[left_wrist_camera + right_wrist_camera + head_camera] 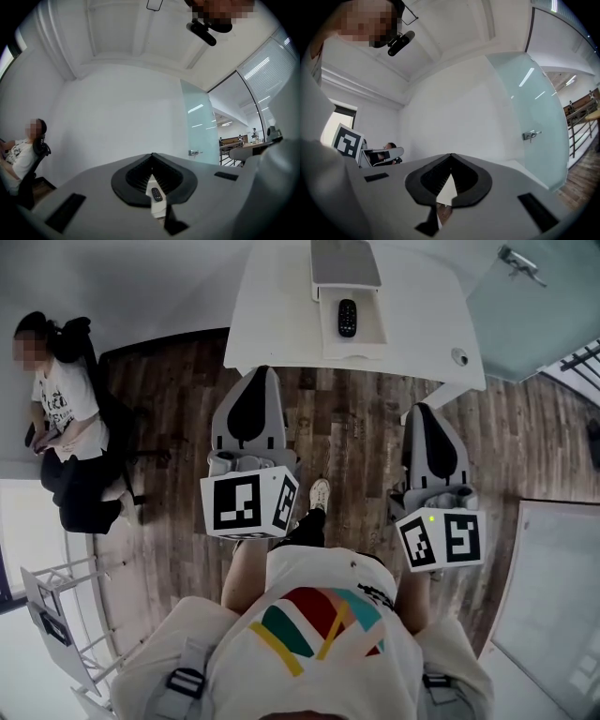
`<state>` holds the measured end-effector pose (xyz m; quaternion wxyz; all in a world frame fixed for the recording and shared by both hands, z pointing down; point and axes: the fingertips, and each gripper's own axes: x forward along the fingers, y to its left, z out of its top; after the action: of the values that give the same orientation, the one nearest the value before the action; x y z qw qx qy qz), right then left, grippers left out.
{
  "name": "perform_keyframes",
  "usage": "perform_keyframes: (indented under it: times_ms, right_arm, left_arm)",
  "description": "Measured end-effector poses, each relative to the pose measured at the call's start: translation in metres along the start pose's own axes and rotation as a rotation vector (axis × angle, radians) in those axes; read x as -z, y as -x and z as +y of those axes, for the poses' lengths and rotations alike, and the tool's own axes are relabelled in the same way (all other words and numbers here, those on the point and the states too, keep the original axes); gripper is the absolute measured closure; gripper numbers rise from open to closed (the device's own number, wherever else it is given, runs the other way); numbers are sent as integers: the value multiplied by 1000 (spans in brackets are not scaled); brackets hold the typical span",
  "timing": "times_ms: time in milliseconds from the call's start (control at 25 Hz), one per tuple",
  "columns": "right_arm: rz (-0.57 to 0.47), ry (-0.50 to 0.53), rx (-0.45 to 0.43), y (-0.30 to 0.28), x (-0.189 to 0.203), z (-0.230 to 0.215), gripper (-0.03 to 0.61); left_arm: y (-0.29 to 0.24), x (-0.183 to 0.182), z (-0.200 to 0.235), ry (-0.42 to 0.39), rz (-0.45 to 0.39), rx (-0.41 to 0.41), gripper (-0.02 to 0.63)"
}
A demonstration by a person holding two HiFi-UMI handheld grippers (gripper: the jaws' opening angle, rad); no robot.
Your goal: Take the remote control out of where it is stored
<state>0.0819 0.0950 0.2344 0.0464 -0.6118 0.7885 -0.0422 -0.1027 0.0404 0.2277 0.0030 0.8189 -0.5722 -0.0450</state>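
I see a person (61, 418) seated on a black chair (117, 427) at left, wooden floor (356, 437) beneath, and a frosted glass door (534, 306) at upper right.

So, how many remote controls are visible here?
1. The black oval plastic remote control lies inside the open white container on the white table. Others may be hidden.
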Motion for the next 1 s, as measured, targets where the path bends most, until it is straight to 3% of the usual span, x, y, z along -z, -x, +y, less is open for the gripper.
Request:
perform_keyframes:
  times_ms: [560, 800, 1000]
  right_arm:
    - [43, 53, 8, -109, 0, -2, 578]
    - [103, 149, 30, -124, 8, -2, 578]
    - [116, 171, 3, -138, 8, 1, 578]
  left_arm:
    - [-100, 8, 57, 45, 9, 20, 607]
    - [-114, 23, 67, 89, 33, 19, 607]
    - [-115, 20, 74, 5, 13, -24, 607]
